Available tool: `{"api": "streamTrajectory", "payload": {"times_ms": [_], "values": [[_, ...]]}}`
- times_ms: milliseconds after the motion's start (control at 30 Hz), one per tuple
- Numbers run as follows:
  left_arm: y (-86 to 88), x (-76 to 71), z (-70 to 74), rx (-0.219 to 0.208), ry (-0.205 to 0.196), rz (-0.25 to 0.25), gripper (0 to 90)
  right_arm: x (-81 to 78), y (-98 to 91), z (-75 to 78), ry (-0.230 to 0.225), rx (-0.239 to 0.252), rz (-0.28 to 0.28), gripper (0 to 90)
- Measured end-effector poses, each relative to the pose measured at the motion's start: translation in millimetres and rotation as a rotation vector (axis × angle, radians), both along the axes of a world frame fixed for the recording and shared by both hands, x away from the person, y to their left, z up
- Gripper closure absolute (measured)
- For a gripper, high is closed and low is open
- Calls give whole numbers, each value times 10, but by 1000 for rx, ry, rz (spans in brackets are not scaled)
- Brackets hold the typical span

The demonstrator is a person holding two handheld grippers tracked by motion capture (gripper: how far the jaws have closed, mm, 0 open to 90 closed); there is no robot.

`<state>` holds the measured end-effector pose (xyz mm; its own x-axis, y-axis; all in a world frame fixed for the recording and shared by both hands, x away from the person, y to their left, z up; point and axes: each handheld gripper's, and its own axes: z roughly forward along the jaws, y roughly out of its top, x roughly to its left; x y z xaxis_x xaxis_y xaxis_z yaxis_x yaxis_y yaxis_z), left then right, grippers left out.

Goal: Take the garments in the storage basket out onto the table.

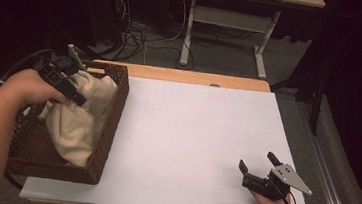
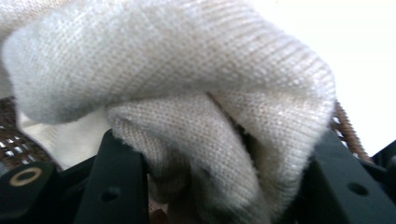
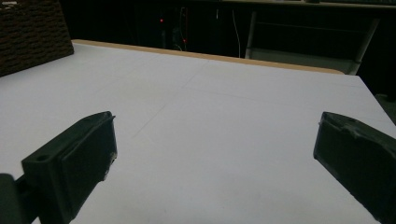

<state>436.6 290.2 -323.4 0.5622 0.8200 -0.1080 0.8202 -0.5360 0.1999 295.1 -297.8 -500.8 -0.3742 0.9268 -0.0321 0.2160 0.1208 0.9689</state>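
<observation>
The left gripper [image 1: 76, 97] clamps a bunched cream knitted cloth [image 2: 196, 116] above the dark woven basket [image 1: 108, 130]; the right gripper [image 1: 257, 162] rests with jaws apart.

The high view looks forward and down over the whole bench [image 1: 191, 133]. The left gripper view sits close against cream cloth [image 2: 187, 93]. The right gripper view faces low across the bench, sharing the far-left basket [image 3: 28, 32].

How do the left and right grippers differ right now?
The left gripper is shut on a fold of the cream knit cloth, while the right gripper is open with nothing between its jaws. The left gripper is up over the brown wicker basket; the right gripper sits low on the white table, near its front right corner. Both are black, two-jawed and hand-held.
</observation>
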Motion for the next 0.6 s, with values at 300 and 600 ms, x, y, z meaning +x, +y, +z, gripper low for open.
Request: {"api": "streamTrajectory", "payload": {"times_ms": [300, 600], "values": [[-2, -35, 353, -4, -16, 1, 517, 5, 8, -1, 5, 1, 2, 0], [-26, -73, 752, 7, -41, -7, 517, 3, 9, 2, 4, 4, 2, 0]]}}
